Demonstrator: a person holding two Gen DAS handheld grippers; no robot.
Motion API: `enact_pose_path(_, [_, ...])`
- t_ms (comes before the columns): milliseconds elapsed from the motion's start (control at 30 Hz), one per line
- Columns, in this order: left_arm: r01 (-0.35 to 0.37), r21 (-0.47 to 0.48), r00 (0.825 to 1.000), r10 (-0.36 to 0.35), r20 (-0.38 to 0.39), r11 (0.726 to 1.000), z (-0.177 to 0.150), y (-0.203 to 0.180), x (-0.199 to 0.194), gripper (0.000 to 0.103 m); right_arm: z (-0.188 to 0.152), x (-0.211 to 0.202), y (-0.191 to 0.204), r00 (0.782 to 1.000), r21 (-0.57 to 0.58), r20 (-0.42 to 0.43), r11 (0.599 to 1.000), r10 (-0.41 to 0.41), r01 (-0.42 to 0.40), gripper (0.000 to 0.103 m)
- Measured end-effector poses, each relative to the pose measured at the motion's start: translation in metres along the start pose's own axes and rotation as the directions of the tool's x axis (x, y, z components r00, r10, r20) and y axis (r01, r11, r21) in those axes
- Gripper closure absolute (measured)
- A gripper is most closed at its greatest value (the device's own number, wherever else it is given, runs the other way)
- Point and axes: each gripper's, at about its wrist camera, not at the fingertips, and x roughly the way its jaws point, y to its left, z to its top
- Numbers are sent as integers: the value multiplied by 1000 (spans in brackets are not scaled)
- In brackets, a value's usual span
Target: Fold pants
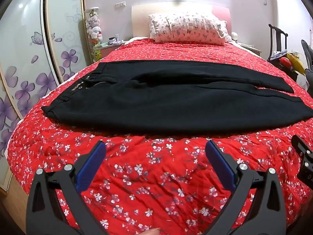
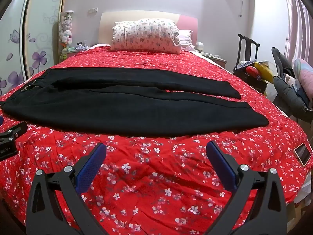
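black pants flat across red quilt, legs toward 3 o'clock, unfolded.
left gripper and right gripper gape empty; risk: pinching quilt with hem, dragging legs askew.

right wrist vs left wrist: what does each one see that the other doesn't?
Only the right wrist view: a phone lying on the red bedspread near the bed's right edge, and both leg hems of the pants in full. Only the left wrist view: the nearer hem is cut off at the frame edge, but the waistband sits well inside the frame. Both: the black pants laid flat across the bed, the pillow, and open grippers, left gripper and right gripper, touching nothing.
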Motion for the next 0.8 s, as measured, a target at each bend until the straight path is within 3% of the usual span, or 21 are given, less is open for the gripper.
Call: enact_pose_path(800, [1,-2,1000,-1,4,1000,0,0,0,2,0,0,0,1000,2,-1,1000,1,-1,1])
